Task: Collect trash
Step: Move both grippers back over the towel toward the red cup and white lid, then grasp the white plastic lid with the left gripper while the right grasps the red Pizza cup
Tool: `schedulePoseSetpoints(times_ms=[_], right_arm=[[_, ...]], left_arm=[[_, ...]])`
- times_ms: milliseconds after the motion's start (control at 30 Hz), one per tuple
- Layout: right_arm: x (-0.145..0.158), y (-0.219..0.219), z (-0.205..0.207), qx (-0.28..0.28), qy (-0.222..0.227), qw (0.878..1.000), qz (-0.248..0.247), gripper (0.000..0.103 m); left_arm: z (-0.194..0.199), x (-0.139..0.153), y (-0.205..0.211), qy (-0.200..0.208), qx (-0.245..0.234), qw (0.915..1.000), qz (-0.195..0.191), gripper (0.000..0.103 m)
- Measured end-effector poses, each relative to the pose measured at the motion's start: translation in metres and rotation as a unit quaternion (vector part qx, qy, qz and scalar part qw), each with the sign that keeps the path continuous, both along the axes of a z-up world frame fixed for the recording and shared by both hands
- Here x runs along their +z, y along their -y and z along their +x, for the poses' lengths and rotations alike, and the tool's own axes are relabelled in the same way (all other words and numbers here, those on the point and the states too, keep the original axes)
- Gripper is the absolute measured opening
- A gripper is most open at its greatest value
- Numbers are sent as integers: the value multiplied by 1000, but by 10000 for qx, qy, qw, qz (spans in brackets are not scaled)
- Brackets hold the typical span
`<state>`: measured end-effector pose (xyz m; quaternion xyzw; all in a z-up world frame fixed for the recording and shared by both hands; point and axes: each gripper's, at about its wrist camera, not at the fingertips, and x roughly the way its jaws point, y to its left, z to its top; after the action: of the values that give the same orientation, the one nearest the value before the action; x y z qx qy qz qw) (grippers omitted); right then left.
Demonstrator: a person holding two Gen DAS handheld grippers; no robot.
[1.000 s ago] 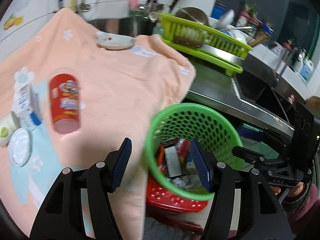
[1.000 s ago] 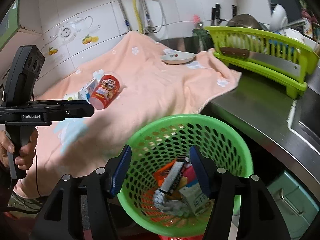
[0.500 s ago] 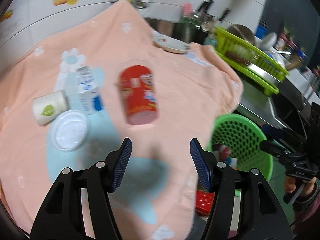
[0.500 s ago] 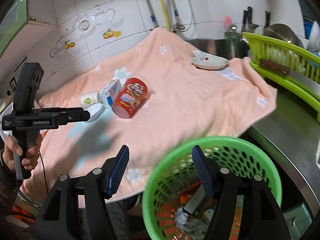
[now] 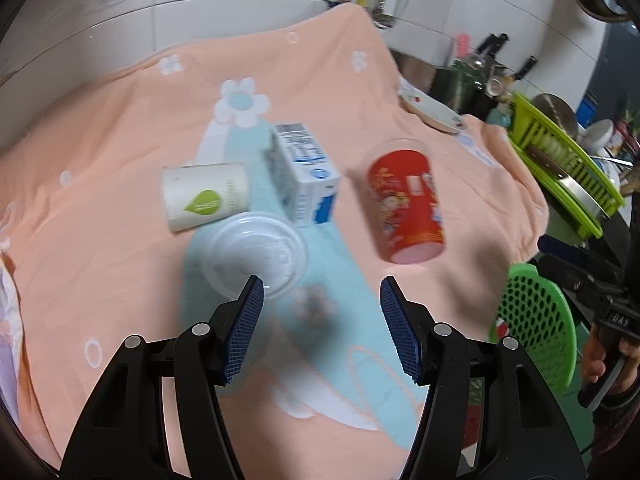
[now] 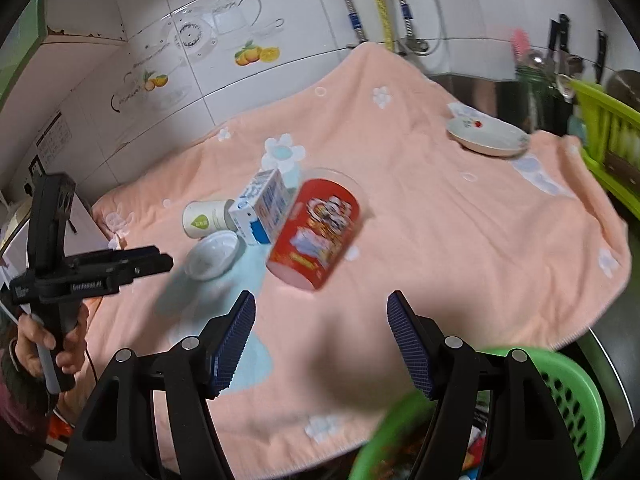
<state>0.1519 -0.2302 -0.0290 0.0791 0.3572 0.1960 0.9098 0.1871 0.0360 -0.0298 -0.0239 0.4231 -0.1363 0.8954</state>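
Note:
On the peach towel [image 5: 120, 240] lie a red cup [image 5: 406, 206], a blue-and-white milk carton [image 5: 306, 174], a white paper cup [image 5: 204, 196] with a green leaf, and a clear plastic lid [image 5: 254, 254]. My left gripper [image 5: 320, 322] hovers open above the towel, just short of the lid, nothing between its fingers. My right gripper [image 6: 320, 340] hangs over the towel's front edge with its jaws opening and empty; the red cup [image 6: 314, 232] lies ahead of it. The green trash basket [image 6: 568, 400] [image 5: 536, 320] sits below the counter edge.
A white saucer [image 6: 486, 136] rests at the towel's far right. A green dish rack [image 5: 568, 168] with dishes stands on the steel counter to the right. Tiled wall and pipes lie behind. A hand holds the other gripper [image 6: 80, 272] at the left.
Both grippers have swung away from the green basket to over the towel; the cups, carton and lid now lie ahead of them. The right jaws stand a little wider.

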Motion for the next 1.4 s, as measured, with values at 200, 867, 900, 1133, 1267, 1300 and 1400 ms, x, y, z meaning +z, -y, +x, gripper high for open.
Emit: schedulePoseSetpoints(times_ms=[200, 867, 900, 1133, 1267, 1300, 1400], right_arm=[[-6, -27, 38, 129, -160, 9998, 4, 66], [-37, -68, 130, -17, -671, 9975, -222, 66], [-38, -69, 132, -30, -685, 9974, -228, 66], [-46, -72, 144, -81, -812, 9964, -234, 67], [-46, -74, 147, -66, -824, 9963, -241, 67], [-46, -74, 148, -57, -834, 9962, -237, 67], [-48, -74, 149, -34, -859, 9961, -209, 68]], left_arm=[[11, -7, -25, -94, 258, 9996, -32, 60], [51, -45, -70, -632, 696, 9954, -205, 59], [54, -47, -71, -654, 711, 9950, -234, 59], [69, -57, -68, -758, 690, 9944, -267, 55], [76, -62, -66, -834, 648, 9939, -304, 48], [77, -63, -65, -845, 639, 9939, -291, 47], [80, -68, -63, -902, 601, 9936, -305, 42]])
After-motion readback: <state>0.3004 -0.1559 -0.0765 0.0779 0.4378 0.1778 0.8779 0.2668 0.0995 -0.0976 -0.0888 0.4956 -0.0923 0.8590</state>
